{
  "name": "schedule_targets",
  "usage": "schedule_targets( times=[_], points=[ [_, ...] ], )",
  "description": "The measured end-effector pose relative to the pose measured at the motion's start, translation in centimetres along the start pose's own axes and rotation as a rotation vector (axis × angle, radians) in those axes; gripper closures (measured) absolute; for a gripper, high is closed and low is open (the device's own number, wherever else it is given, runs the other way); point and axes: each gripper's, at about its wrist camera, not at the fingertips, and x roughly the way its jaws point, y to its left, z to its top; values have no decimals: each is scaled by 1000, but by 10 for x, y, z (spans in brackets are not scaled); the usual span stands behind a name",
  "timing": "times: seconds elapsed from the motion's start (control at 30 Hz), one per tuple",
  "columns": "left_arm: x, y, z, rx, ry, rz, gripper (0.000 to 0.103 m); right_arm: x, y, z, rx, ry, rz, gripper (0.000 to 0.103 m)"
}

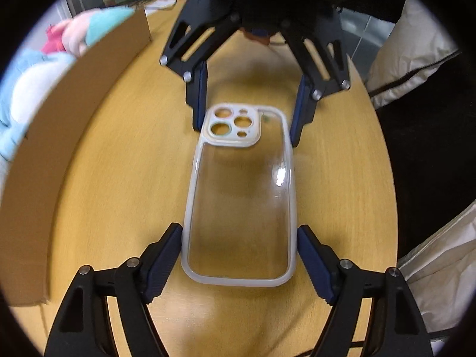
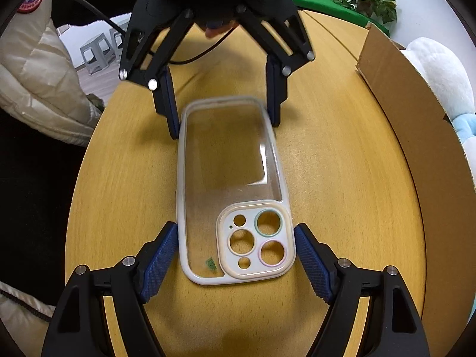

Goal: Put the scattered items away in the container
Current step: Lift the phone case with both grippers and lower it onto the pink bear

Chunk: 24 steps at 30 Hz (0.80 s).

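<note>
plush toy [image 1: 38,68] half hidden behind cardboard box [image 1: 59,136], blurred, cut off at frame edge

bright, even indoor light falls from above, leaving soft shadows on the tabletop [image 1: 125,154] and white glare on the clear phone case [image 1: 238,196]. fisheye bending and dark corners ring both views, and the far edges smear with slight blur.

Surface was a round light-wood table [image 1: 125,154], grain visible, rim curving off toward dark floor on one side. Clear phone case [image 1: 241,208] with a whitish bumper lay flat near the middle, camera-cutout block at one end, small green sticker beside the block. Brown cardboard box [image 1: 59,136] sat on the table along one edge, well apart from the case, plush toys inside it. A thin black cable [image 2: 205,53] trailed across the far part of the tabletop.
</note>
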Motion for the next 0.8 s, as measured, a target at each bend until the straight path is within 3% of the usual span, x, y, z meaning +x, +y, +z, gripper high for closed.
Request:
schedule_targets(
  times=[0.17, 0.4, 0.47, 0.5, 0.6, 0.8],
  points=[
    [-40, 25, 21, 52, -22, 82, 26, -37, -15, 4, -10, -45, -63, 20],
    [-106, 95, 71, 135, -26, 207, 25, -112, -61, 24, -57, -78, -204, 20],
    [-110, 81, 102, 146, -31, 226, 25, -132, -77, 30, -69, -83, -238, 20],
    [-122, 84, 98, 150, -33, 235, 25, -144, -87, 33, -75, -84, -254, 20],
    [-141, 121, 100, 163, -42, 259, 25, -171, -123, 43, -89, -83, -281, 20],
    [-168, 192, 151, 180, -38, 260, 25, -209, -198, 44, -74, -69, -297, 20]
  ],
)
